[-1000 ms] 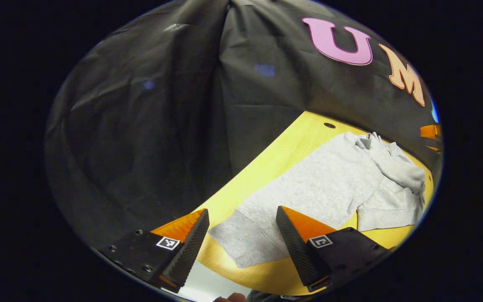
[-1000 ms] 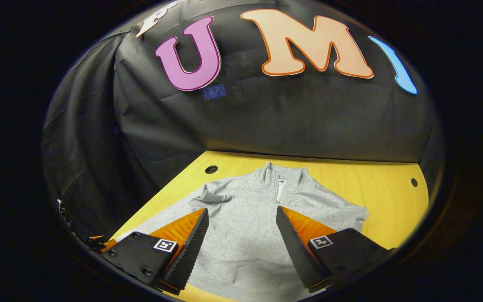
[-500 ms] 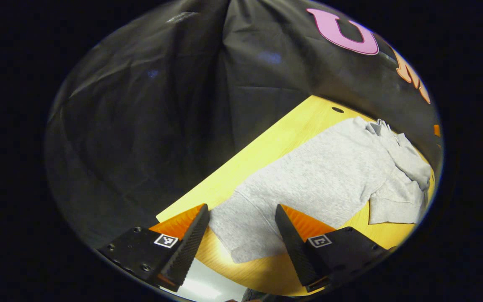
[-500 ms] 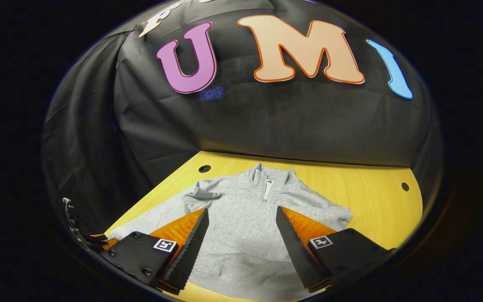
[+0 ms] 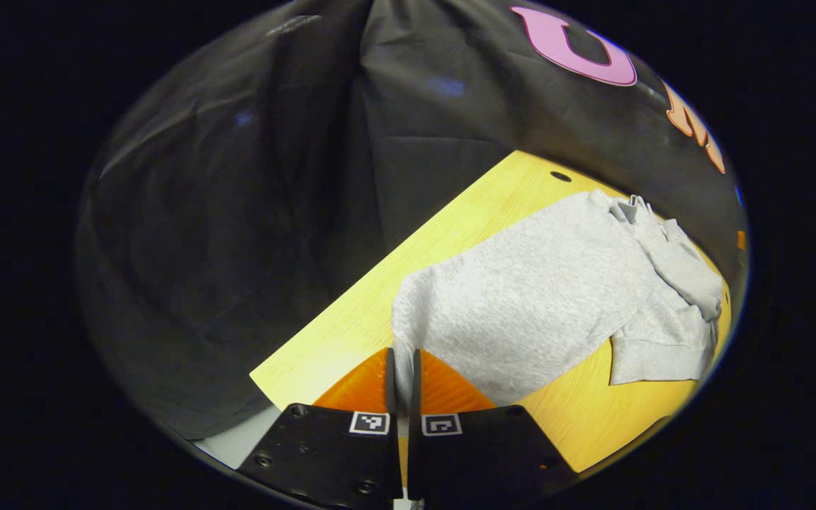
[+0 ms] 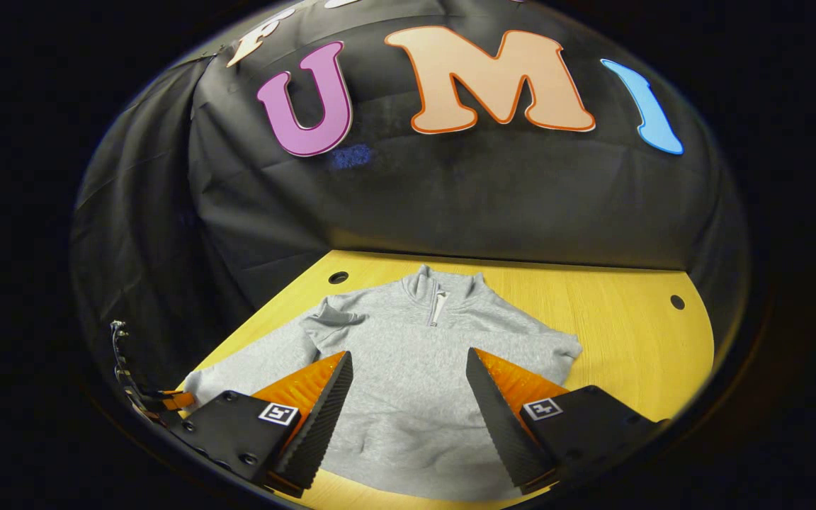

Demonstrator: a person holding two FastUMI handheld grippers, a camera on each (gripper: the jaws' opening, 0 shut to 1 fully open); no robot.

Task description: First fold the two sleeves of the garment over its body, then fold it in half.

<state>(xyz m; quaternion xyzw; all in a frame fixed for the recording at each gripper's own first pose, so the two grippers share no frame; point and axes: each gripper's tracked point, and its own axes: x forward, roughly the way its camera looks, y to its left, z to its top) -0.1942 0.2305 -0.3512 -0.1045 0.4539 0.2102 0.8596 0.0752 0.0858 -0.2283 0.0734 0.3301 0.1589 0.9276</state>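
Left tool clenched on sleeve cuff of grey sweatshirt on counter; right tool spread above.

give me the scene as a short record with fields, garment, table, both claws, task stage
garment: grey zip-neck sweatshirt, lying flat, front up
table: yellow wood, holes near its back corners
left sleeve: stretched toward the table's edge, its end pinched in the left claw
right sleeve: folded in against the body
left claw: shut on the sleeve end
right claw: open, above the sweatshirt's lower body, holding nothing
task stage: left sleeve not yet laid over the body; half fold not done
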